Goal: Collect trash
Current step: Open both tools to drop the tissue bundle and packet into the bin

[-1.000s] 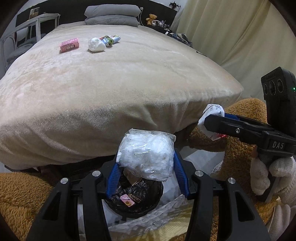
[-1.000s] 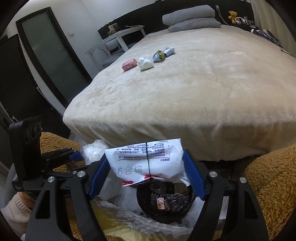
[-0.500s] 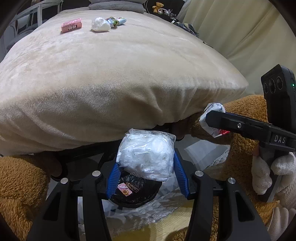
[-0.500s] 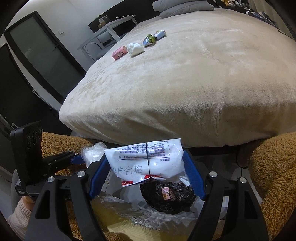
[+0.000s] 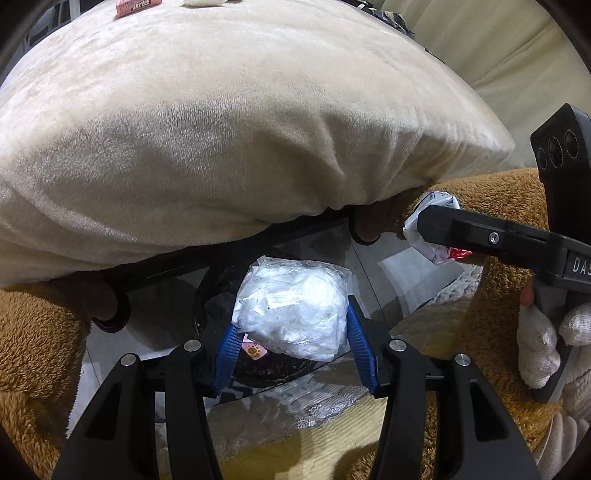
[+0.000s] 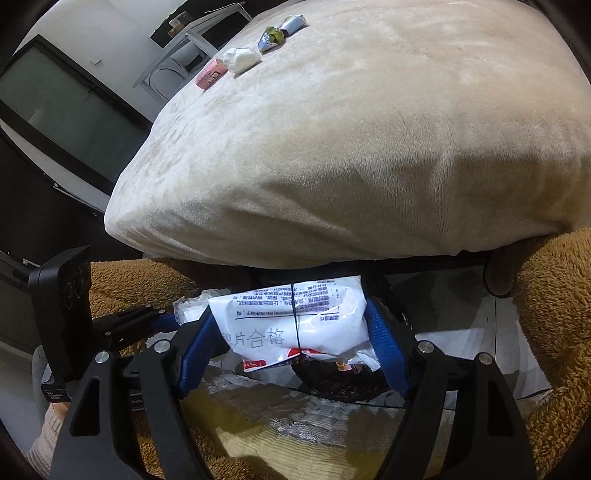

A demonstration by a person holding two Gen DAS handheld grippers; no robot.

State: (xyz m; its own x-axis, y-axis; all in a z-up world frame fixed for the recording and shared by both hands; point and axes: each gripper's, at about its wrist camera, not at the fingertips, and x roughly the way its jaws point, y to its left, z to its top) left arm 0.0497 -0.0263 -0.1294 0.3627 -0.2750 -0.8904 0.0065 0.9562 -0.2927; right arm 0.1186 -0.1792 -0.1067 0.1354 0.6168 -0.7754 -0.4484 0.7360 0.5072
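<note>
A clear plastic bag [image 5: 291, 306] is clamped in the left hand-held gripper [image 5: 291, 343], a printed white packet [image 6: 291, 321] in the right hand-held gripper [image 6: 291, 347], both above the black-lined bin [image 5: 218, 295] just beneath. Release is judged next.

Both grippers now sit lower and closer to the black bin [image 5: 207, 295], tilted further downward than a second ago. The bed [image 5: 221, 129] fills more of each view, its pillows out of frame, and the pink packet [image 5: 137, 4] lies at the left view's top edge.
</note>
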